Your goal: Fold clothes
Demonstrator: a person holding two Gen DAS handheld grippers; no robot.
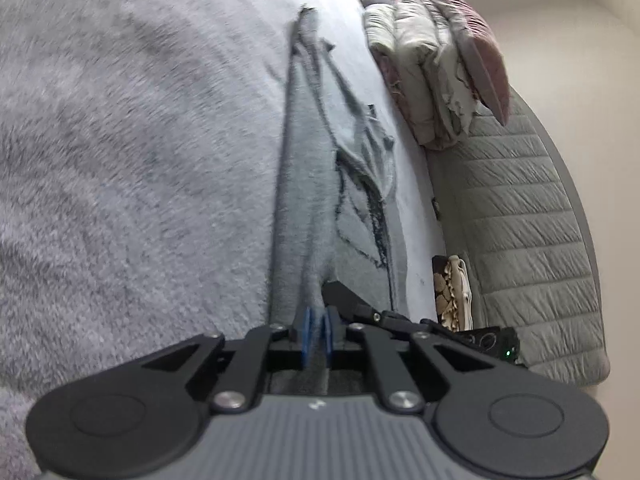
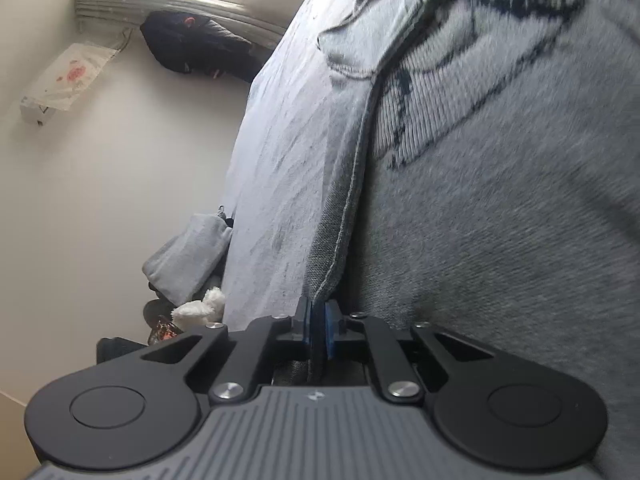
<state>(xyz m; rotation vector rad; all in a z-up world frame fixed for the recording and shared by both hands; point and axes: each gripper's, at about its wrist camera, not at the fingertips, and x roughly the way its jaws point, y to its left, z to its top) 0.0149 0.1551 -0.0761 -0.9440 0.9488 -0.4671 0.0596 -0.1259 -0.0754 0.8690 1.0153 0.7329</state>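
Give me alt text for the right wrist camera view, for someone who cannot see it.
The right gripper, with blue pads, is shut on the hemmed edge of a grey knitted sweater with dark line markings, which fills the right side of the view. Beside it lies a pale grey bedsheet; a white wall is on the left.

My left hand-held gripper (image 1: pixel 317 334) pinches a fold of the grey sweater (image 1: pixel 304 184), which stretches away over the fuzzy grey blanket (image 1: pixel 120 140); folded bedding (image 1: pixel 424 68) is stacked beyond.
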